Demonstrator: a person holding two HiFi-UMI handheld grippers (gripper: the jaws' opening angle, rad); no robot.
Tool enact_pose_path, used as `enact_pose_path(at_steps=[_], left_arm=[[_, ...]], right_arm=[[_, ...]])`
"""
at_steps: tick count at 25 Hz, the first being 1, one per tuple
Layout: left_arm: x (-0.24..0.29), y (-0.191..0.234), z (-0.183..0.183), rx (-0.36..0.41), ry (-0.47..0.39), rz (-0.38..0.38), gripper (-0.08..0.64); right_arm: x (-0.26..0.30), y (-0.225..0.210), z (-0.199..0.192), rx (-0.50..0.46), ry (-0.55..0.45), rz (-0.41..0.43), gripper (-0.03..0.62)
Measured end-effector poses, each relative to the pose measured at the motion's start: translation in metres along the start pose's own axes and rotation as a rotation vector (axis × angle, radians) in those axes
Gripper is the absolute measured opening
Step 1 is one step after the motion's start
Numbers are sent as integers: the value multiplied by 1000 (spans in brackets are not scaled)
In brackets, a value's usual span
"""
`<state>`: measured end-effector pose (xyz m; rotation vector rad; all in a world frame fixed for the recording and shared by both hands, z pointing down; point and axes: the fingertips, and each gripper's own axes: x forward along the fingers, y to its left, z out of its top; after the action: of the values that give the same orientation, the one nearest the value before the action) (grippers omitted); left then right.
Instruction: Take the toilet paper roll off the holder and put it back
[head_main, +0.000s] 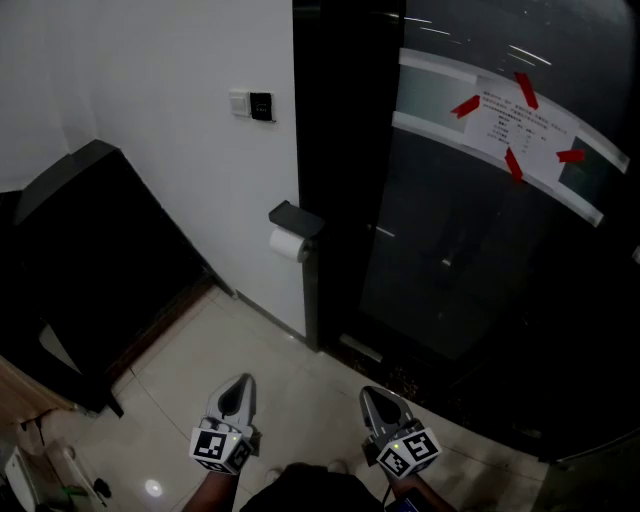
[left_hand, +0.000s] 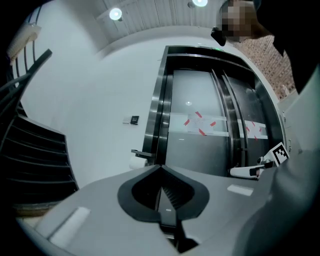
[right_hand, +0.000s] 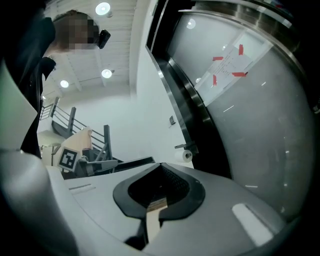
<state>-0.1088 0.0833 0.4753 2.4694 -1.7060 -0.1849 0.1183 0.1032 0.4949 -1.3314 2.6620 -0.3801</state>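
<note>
- One toilet paper roll (head_main: 287, 243), white, hung on the holder (head_main: 296, 218) at the far wall, just left of the dark door frame (head_main: 320, 150).
- Long axis of the roll level, under the holder's grey lid; in the right gripper view, one round end with the core hole turned partly toward the camera (right_hand: 187, 155).
- One holder only, fixed at the edge of the white wall (head_main: 180, 120), well above the tiled floor (head_main: 300, 390).
- Two tools: left hand-held gripper (head_main: 238, 384) and right hand-held gripper (head_main: 373, 396), side by side and apart at the near edge of the head view, each with one marker cube at its near end.
- Both held low and level, tips aimed at the far wall and the roll; both well apart from roll and holder, touching neither.
- Left hand-held gripper (left_hand: 161, 166): jaws pressed together, nothing between them.
- Right hand-held gripper (right_hand: 161, 165): jaws likewise together at the tip, nothing clamped.
- One switch plate (head_main: 250, 103) on the white wall, above and left of the holder.
- One paper notice (head_main: 515, 125) on the curved glass door to the right, fastened with four red tape strips.
</note>
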Motion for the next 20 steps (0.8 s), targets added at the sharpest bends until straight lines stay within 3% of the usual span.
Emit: enact_pose_path(at_steps=[6, 13, 20], left_arm=[[-38, 51, 9, 27, -27, 79, 2], [-61, 64, 27, -45, -65, 23, 2], [-65, 78, 21, -33, -58, 33, 2]], right_arm=[[19, 30, -3, -32, 7, -4, 12], [37, 57, -4, -59, -12, 12, 12], [46, 62, -9, -71, -5, 13, 12]])
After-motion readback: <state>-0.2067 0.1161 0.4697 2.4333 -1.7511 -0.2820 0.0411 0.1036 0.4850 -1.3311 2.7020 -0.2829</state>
